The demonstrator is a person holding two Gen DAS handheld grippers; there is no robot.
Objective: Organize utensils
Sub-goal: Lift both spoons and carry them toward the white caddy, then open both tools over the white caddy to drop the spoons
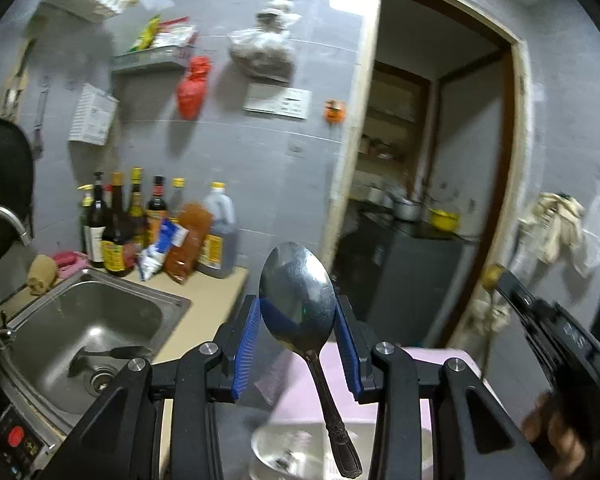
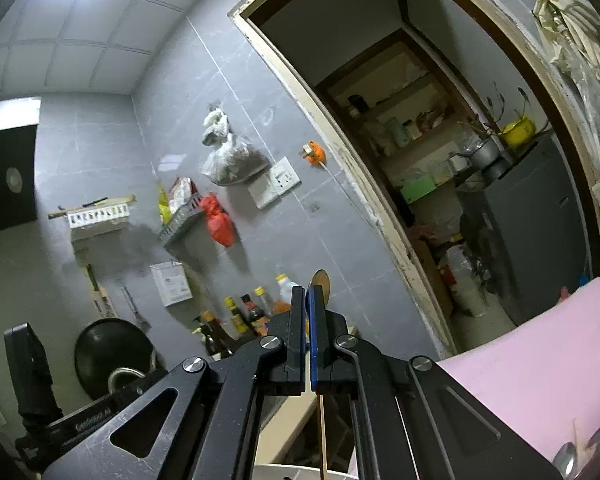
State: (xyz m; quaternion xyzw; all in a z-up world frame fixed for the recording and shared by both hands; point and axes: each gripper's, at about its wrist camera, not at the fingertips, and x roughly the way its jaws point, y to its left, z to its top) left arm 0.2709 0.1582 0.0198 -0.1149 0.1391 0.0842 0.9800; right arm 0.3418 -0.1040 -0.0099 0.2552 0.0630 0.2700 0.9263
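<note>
The sink sits sunk in the beige surface, with sauce bottles lined against the tiled wall. Both tools are raised above it, probably carrying utensils to storage. The left gripper has its jaws part open, clamped on the bowl of a steel spoon, handle hanging. The right gripper is pinched tight on a thin golden spoon.
</note>
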